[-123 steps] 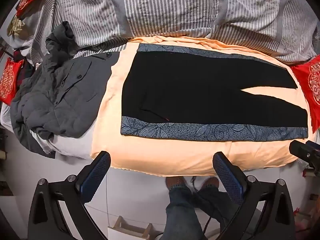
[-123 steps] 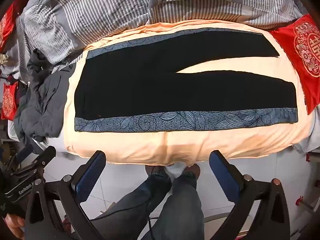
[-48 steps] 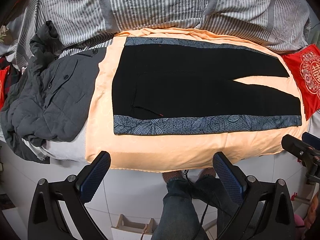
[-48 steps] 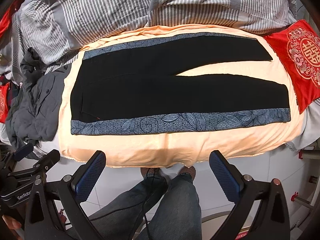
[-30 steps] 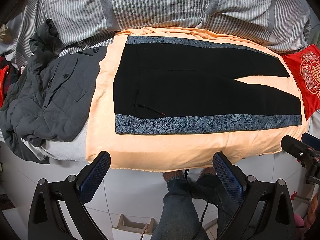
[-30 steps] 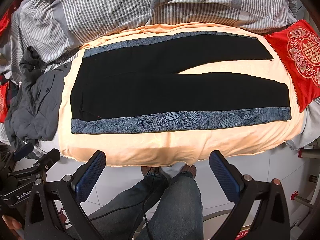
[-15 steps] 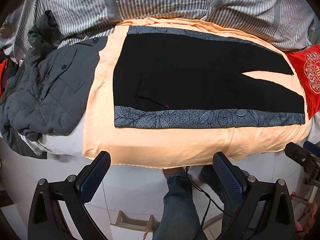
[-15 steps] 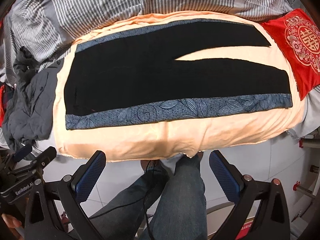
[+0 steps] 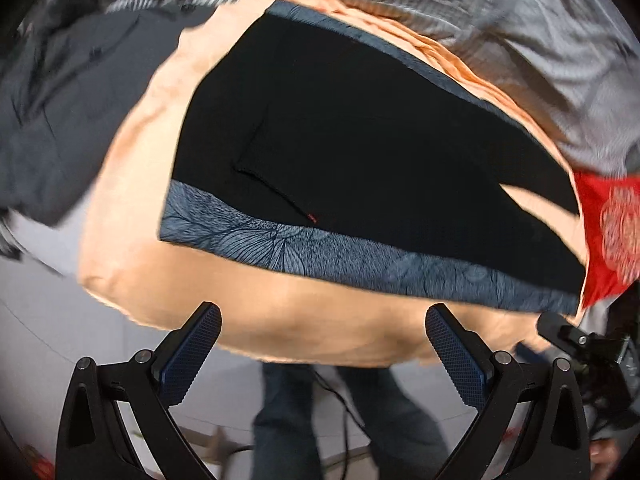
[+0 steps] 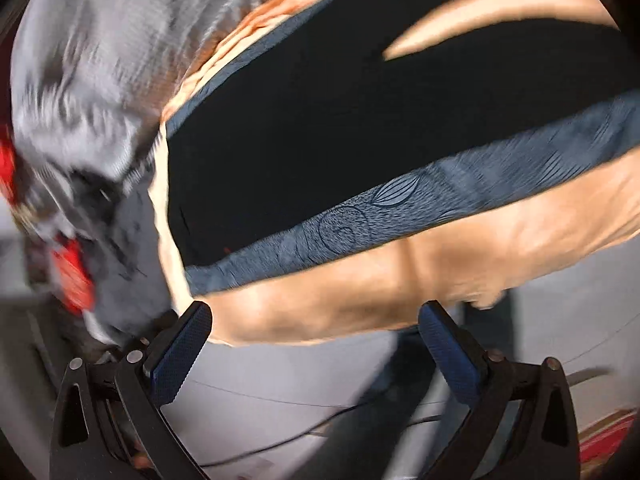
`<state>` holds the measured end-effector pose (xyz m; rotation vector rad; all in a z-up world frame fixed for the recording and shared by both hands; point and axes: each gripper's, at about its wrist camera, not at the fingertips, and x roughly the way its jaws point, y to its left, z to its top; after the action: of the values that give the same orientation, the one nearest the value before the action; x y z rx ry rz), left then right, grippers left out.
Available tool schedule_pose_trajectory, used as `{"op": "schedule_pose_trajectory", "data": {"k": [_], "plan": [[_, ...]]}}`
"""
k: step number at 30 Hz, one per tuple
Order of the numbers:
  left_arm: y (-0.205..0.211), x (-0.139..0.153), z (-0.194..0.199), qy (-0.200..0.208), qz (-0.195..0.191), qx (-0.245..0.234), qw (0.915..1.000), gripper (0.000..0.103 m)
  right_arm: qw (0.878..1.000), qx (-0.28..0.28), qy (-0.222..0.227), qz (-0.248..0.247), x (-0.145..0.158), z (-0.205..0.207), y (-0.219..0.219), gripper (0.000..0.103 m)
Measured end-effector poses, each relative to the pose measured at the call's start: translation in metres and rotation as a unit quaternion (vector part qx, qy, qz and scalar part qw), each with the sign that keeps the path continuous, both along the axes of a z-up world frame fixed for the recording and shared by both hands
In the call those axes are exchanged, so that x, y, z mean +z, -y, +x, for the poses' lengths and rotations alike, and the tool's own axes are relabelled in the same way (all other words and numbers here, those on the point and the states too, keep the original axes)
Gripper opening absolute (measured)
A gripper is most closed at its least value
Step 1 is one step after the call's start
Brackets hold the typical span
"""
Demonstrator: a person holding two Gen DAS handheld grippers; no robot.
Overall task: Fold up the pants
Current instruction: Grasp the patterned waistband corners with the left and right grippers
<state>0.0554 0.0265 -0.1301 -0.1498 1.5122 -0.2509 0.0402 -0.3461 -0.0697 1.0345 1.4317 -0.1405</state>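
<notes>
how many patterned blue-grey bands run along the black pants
2: one band along the near edge, closest to the open left gripper; the other along the far edge beside the striped bedding.

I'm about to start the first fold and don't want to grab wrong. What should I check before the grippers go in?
1. Pants flat on the orange sheet: ok.
2. Legs apart, not stacked: ok for a lengthwise fold.
3. Left gripper open, empty: ok.
4. Right gripper open, empty: ok.
5. Patterned side band on the near edge, unobstructed: ok.
6. Far edge wrinkle-free: cannot tell, blurred.
</notes>
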Motion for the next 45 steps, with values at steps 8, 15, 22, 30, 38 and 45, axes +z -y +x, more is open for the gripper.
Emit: {"op": "schedule_pose_trajectory", "data": {"k": [8,15,22,30,38,45], "plan": [[-0.013,-0.063,0.008,-0.030,-0.050,0.063,0.9963,0.103,0.992,-0.091,0.003,0.090,-0.103,-0.017,0.021,0.082],[-0.028,-0.080,0.015,-0.033,-0.079,0.089,0.9924,0.103,0.978,-0.145,0.039,0.146,-0.135,-0.022,0.028,0.072],[-0.036,-0.085,0.018,-0.035,-0.093,0.100,0.9900,0.103,0.965,-0.167,0.076,0.189,-0.140,-0.001,0.031,0.060],[-0.044,-0.083,0.018,-0.042,-0.151,0.142,0.9775,0.103,0.955,-0.156,0.105,0.232,-0.111,0.019,0.030,0.005],[-0.051,-0.095,0.038,-0.064,-0.170,0.204,0.9619,0.054,0.957,-0.132,0.110,0.234,-0.094,0.023,0.034,0.005],[-0.061,-0.073,0.033,-0.042,-0.173,0.201,0.9633,0.014,0.969,-0.098,0.091,0.206,-0.083,0.025,0.036,0.005]]}}
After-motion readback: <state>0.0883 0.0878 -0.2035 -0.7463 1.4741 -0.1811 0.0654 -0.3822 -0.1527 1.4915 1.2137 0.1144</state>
